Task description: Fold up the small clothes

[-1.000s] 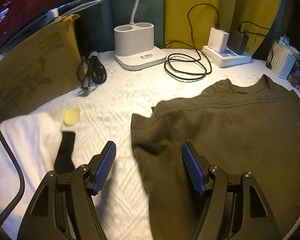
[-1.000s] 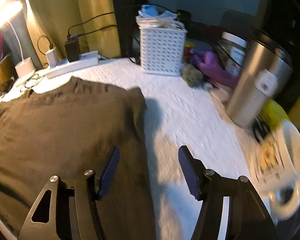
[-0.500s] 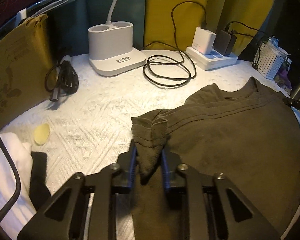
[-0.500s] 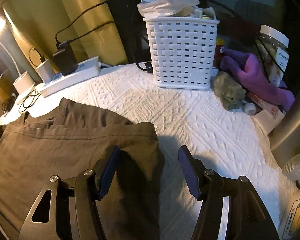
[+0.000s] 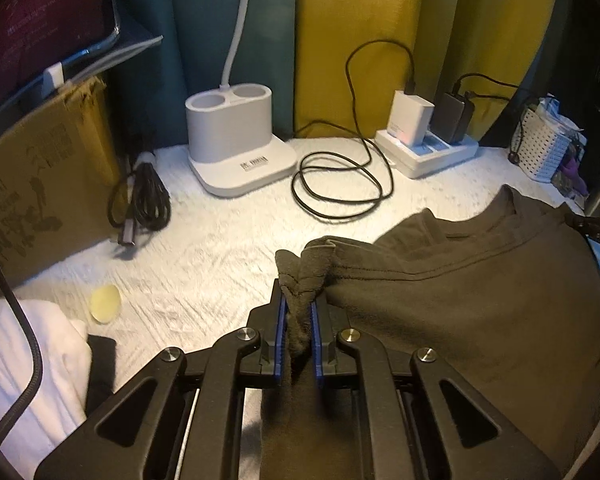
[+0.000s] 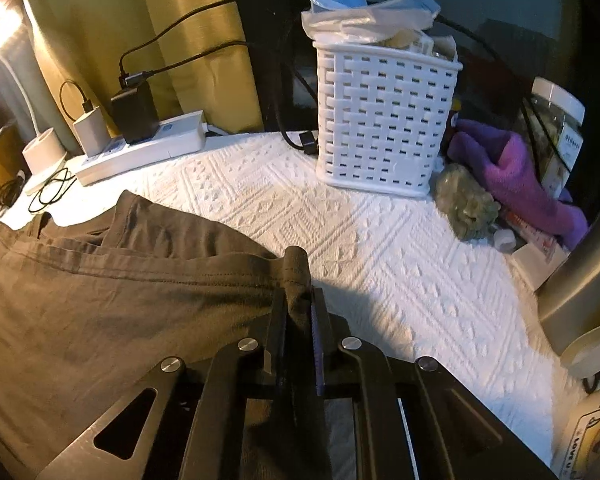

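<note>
A dark olive shirt (image 5: 460, 312) lies spread on the white textured cover (image 5: 220, 256). My left gripper (image 5: 300, 292) has its jaws closing on the shirt's bunched left corner, with the blue pads pressing the fabric, which sticks up between them. In the right wrist view the same shirt (image 6: 120, 308) stretches to the left. There my right gripper (image 6: 298, 296) is shut on the shirt's right corner at its hem edge. Both pinched corners sit slightly lifted off the cover.
At the back stand a white lamp base (image 5: 236, 144), a coiled black cable (image 5: 340, 184) and a power strip (image 5: 428, 152). A cardboard box (image 5: 40, 184) and white cloth (image 5: 20, 360) lie left. A white basket (image 6: 384, 120), purple cloth (image 6: 512, 176) and steel flask (image 6: 588, 272) crowd the right.
Both grippers went from open to shut on the shirt's corners, the left one first. The right gripper moved forward along the shirt's edge before it clamped.
</note>
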A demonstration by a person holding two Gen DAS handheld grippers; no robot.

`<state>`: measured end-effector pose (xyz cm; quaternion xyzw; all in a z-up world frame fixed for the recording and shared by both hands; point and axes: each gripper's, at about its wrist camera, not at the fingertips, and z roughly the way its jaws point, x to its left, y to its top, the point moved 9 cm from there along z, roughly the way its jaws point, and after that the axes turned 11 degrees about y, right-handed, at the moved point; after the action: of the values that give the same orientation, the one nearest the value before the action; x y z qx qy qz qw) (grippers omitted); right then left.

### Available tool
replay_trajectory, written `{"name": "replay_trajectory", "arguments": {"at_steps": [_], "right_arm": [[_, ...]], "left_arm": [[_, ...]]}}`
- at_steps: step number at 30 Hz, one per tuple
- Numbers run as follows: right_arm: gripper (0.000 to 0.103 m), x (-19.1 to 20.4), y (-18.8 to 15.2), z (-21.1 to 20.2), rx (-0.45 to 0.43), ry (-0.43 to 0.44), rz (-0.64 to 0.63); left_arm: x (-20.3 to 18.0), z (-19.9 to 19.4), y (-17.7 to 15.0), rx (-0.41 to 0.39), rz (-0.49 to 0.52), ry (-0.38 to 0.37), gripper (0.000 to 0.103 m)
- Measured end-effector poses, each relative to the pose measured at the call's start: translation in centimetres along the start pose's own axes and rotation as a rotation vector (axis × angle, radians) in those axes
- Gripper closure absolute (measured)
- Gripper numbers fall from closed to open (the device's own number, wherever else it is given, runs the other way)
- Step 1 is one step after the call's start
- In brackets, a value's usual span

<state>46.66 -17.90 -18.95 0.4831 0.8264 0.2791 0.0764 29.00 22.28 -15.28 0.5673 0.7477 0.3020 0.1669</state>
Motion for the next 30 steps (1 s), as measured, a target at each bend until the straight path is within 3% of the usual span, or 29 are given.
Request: {"name": "replay_trajectory", "arguments": {"at_steps": [5, 14, 18, 20, 23, 27, 30], "right_arm": [[0.093, -0.9, -0.1, 0.7, 0.005, -0.022, 0.013], [0.092, -1.5, -0.2, 0.7, 0.000, -0.056, 0.019], [0.067, -2.4, -0.2, 0.3, -0.006, -0.121, 0.038], [0.061, -2.7, -0.3, 0.1, -0.007, -0.133, 0.049], [0.058, -2.8, -0.3, -0.1, -0.009, -0.150, 0.038], [0.056, -2.5, -0.2, -1.5, -0.020, -0.181, 0.036], [0.054, -0.3, -0.2, -2.9, -0.036, -0.132, 0.016]], "left_arm": [[0.0, 2.8, -1.2, 0.037, 0.036, 0.052, 0.094], [0.7, 2.6, -1.0, 0.038, 0.019, 0.094, 0.086], [1.2, 2.3, -0.9, 0.037, 0.008, 0.143, 0.079], [1.4, 1.9, -0.9, 0.044, 0.005, 0.164, 0.076], [2.1, 0.7, -0.6, 0.019, 0.001, 0.190, 0.062], [1.5, -1.6, -0.6, -0.008, -0.012, 0.144, 0.061], [-1.4, -3.4, -2.0, 0.003, 0.015, 0.044, 0.061]]}}
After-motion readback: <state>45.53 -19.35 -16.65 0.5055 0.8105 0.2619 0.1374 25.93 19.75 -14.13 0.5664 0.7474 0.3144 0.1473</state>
